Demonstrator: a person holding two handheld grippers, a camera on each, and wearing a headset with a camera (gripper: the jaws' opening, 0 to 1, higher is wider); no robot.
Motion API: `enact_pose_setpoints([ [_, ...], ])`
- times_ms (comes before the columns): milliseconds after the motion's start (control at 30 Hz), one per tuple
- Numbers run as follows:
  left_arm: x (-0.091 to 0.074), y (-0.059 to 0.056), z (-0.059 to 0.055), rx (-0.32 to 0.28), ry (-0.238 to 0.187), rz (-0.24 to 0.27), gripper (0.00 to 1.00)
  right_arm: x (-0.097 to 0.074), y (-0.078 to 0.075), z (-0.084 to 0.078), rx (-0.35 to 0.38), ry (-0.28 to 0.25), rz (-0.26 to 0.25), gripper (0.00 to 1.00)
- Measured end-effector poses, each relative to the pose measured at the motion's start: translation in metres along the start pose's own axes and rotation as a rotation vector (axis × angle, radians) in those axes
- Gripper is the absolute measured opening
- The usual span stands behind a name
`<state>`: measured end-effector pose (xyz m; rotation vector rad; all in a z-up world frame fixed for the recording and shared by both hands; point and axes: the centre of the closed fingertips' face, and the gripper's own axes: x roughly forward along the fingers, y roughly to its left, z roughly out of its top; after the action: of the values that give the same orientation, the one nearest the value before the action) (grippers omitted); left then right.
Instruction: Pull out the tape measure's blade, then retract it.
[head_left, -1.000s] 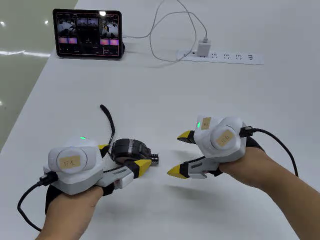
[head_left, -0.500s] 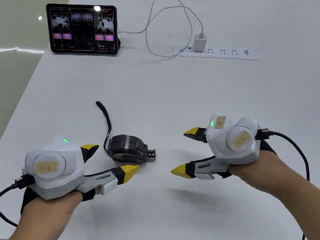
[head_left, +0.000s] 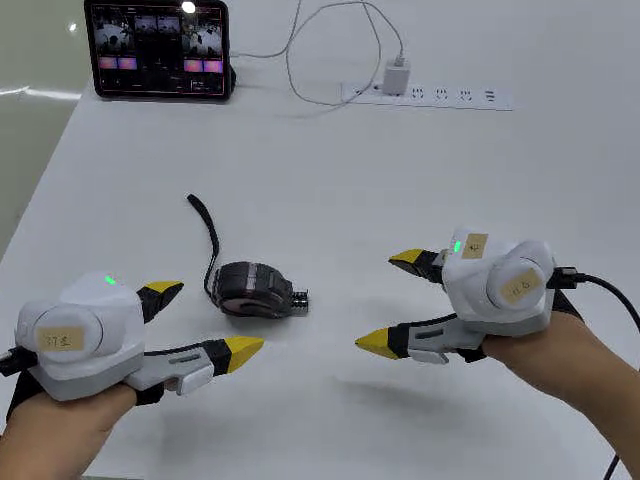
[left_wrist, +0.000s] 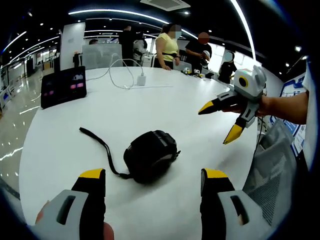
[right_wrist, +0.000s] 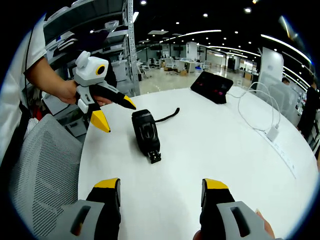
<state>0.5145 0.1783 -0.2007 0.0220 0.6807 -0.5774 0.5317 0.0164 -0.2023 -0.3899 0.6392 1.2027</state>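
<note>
A black tape measure (head_left: 254, 290) lies on the white table (head_left: 330, 190), its blade hook (head_left: 300, 298) pointing right and its wrist strap (head_left: 207, 235) trailing away. My left gripper (head_left: 205, 318) is open, just left of the case and apart from it; in the left gripper view the tape measure (left_wrist: 150, 155) lies ahead between the yellow fingertips (left_wrist: 92, 173). My right gripper (head_left: 393, 300) is open to the right, with a gap between it and the hook; in the right gripper view the tape measure (right_wrist: 146, 131) lies ahead with the hook nearest.
A tablet (head_left: 157, 48) stands at the table's far left. A white power strip (head_left: 430, 96) with a charger and looped cable (head_left: 310, 50) lies at the far edge. A mesh chair (right_wrist: 40, 165) sits beside the table. People stand in the background (left_wrist: 170, 45).
My left gripper has let go of the tape measure and drawn back toward me and left. My right gripper has moved slightly right. The tape measure stays on the table.
</note>
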Motion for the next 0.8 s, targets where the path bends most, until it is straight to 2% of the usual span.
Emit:
enact_pose_setpoints([
  [467, -0.013, 0.002, -0.003, 0.033, 0.011, -0.035, 0.81, -0.018, 0.001, -0.002, 0.034, -0.026, -0.026, 0.68],
  [800, -0.015, 0.004, -0.005, 0.065, 0.029, -0.058, 0.83, -0.032, 0.001, -0.008, 0.066, -0.044, -0.036, 0.72],
])
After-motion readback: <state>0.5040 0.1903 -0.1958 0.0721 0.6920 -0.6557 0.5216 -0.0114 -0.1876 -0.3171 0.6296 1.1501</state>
